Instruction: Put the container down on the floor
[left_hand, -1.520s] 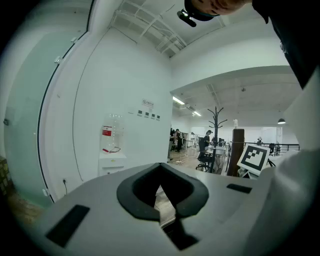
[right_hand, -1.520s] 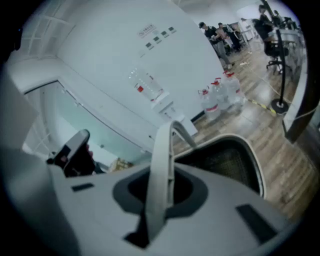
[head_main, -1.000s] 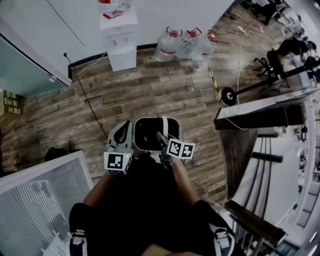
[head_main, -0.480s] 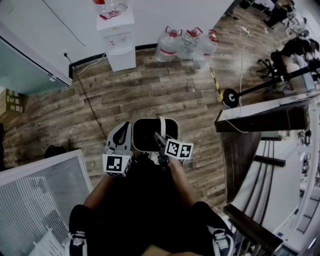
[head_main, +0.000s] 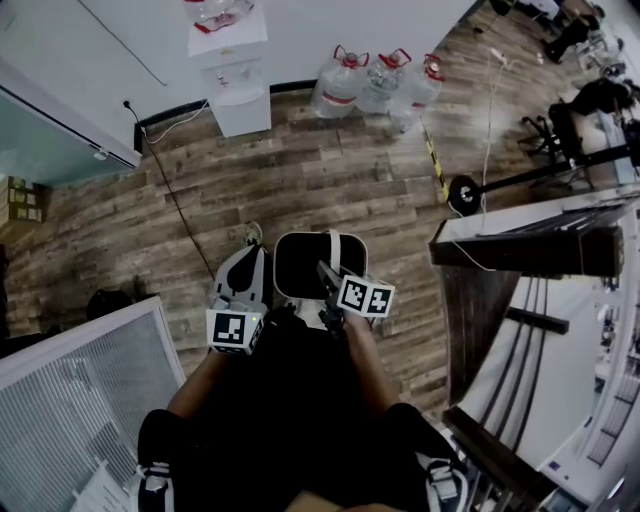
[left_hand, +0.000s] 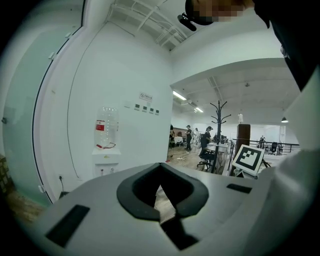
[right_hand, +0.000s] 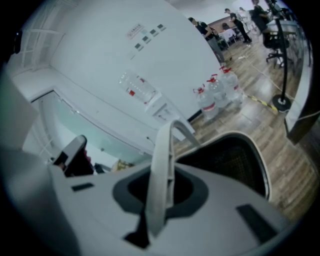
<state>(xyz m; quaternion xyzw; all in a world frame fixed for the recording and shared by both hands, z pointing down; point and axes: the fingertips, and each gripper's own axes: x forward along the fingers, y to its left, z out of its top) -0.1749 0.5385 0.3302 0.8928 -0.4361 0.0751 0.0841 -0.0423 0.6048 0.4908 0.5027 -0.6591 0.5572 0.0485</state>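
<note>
- The left gripper (head_main: 247, 262) is hovering well on the near side of the white box-shaped water dispenser (head_main: 228, 75). Its jaws are sitting together on nothing and seem to be playing no part.
- The white-rimmed container with dark mesh walls (head_main: 298, 262) is hanging above the brown plank floor (head_main: 330, 170), well short of the dispenser and slightly to its right, so the task is looking not yet done.
- The right gripper (head_main: 322, 270) is pinching the container's white hoop handle (right_hand: 162, 160) between narrow jaws. Lowering it and letting go are remaining.
</note>
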